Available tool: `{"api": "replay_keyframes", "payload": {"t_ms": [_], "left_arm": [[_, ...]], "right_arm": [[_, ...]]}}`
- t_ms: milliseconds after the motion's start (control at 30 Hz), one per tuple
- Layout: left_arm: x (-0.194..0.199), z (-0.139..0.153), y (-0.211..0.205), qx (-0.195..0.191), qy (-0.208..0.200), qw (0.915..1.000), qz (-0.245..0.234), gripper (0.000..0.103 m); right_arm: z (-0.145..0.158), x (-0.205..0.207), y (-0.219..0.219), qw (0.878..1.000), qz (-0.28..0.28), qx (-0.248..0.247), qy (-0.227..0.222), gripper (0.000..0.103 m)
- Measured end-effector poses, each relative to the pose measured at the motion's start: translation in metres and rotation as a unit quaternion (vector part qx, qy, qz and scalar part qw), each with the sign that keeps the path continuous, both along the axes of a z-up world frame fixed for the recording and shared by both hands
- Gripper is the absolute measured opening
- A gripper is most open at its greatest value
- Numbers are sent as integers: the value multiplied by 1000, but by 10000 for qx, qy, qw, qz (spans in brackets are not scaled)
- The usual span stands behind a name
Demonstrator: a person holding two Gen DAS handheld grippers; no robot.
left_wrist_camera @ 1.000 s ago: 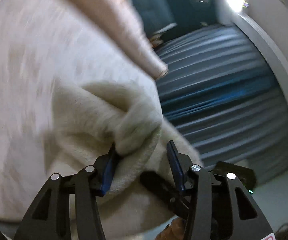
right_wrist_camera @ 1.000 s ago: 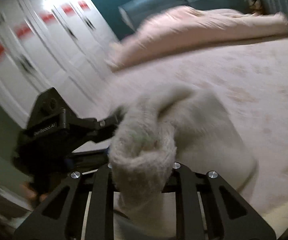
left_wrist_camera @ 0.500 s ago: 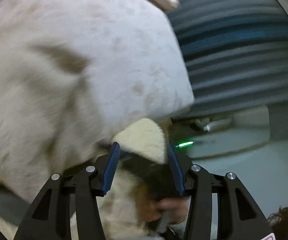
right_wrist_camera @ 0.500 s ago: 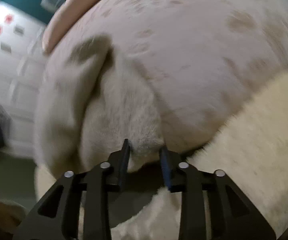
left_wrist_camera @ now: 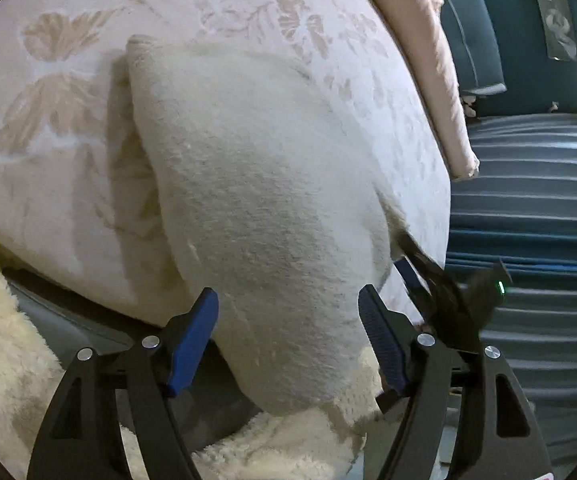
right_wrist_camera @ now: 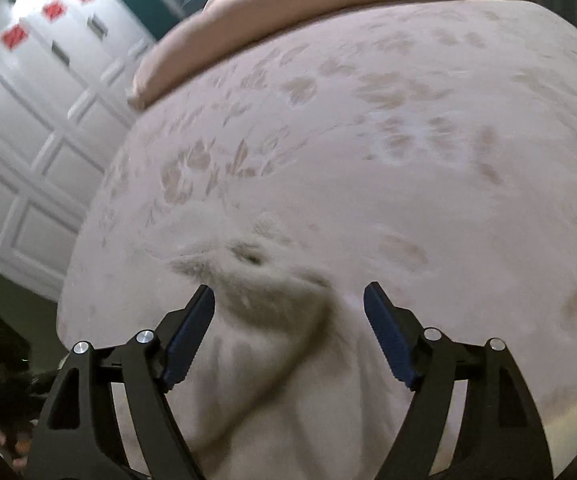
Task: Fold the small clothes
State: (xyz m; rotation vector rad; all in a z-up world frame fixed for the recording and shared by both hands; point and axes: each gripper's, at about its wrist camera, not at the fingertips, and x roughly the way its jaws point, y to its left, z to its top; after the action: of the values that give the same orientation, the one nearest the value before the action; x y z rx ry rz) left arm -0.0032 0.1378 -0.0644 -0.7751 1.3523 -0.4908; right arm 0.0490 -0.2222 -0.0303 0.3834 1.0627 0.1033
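A cream fleece garment lies folded on the pale floral bedspread, its near end hanging over the bed's edge. My left gripper is open, its blue-padded fingers either side of the garment's near end without pinching it. In the right wrist view the same garment lies bunched between and below the fingers of my right gripper, which is open too. The right gripper also shows in the left wrist view, dark and blurred at the bed's right edge.
A pink blanket roll lies along the far side of the bed. A fluffy cream blanket sits below the near edge. A blue ribbed surface is to the right. White panelled wardrobe doors stand left of the bed.
Both grippers held the bunched garment in the air a second ago. It has since been laid on the bed and both grippers have opened wide and released it.
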Motion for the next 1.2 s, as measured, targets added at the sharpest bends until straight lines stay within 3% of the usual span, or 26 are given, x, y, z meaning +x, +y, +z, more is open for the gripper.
{"api": "replay_keyframes", "payload": {"t_ms": [33, 67, 133, 167, 233, 300, 400, 467, 500, 600, 667, 733, 767, 900, 967, 1033, 1100, 1133, 1200], "left_arm": [[0, 2, 3, 29, -68, 10000, -27, 69], [-2, 9, 4, 97, -187, 9998, -73, 69], [-3, 14, 0, 167, -369, 9991, -121, 69], [-5, 21, 4, 232, -488, 9985, -128, 70], [0, 22, -7, 303, -599, 9977, -71, 74], [-3, 24, -8, 433, -665, 9968, -97, 75], [0, 14, -25, 605, -551, 9963, -273, 76], [1, 1, -46, 689, -367, 9962, -374, 76], [0, -5, -52, 790, -275, 9957, -406, 76], [-6, -17, -58, 967, -115, 9946, -351, 76], [-9, -22, -60, 986, -70, 9945, -357, 81], [-11, -27, -64, 1016, -123, 9942, -342, 85], [-9, -30, -65, 980, -153, 9945, -331, 91], [-3, -46, -65, 725, -198, 9969, -250, 92], [1, -53, -64, 655, -184, 9974, -229, 98], [4, -58, -61, 524, -162, 9983, -187, 98], [8, -58, -64, 572, -176, 9979, -267, 98], [9, -57, -67, 658, -179, 9971, -343, 98], [11, -52, -72, 699, -247, 9964, -421, 97]], "right_arm": [[5, -3, 4, 9999, 108, -59, 17, 16], [15, -6, 9, 9998, 171, -18, -103, 13], [63, -40, 6, 9920, 287, 1025, -685, 10], [79, -54, 4, 9884, 274, 1233, -843, 10], [107, -103, -5, 9866, 112, 1150, -1149, 10], [89, -133, -17, 9936, -264, 827, -719, 10], [11, -147, -29, 9956, -664, 61, 656, 10], [-22, -150, -33, 9909, -800, -48, 1083, 21], [-20, -151, -35, 9898, -961, 0, 1051, 26], [10, -144, -36, 9914, -1083, -231, 699, 44], [33, -133, -36, 9930, -979, -602, 272, 65], [38, -112, -36, 9942, -797, -714, 55, 75], [35, -105, -37, 9956, -673, -654, 23, 81], [-16, -51, -27, 9986, 72, 72, 512, 84], [-40, -37, -23, 9948, 168, 663, 753, 89], [-47, -32, -22, 9910, -42, 1116, 736, 95], [-45, -28, -13, 9866, 189, 1491, 631, 87], [-44, -28, -6, 9839, 291, 1631, 670, 73], [-37, -29, 8, 9879, 400, 1388, 572, 57]]}}
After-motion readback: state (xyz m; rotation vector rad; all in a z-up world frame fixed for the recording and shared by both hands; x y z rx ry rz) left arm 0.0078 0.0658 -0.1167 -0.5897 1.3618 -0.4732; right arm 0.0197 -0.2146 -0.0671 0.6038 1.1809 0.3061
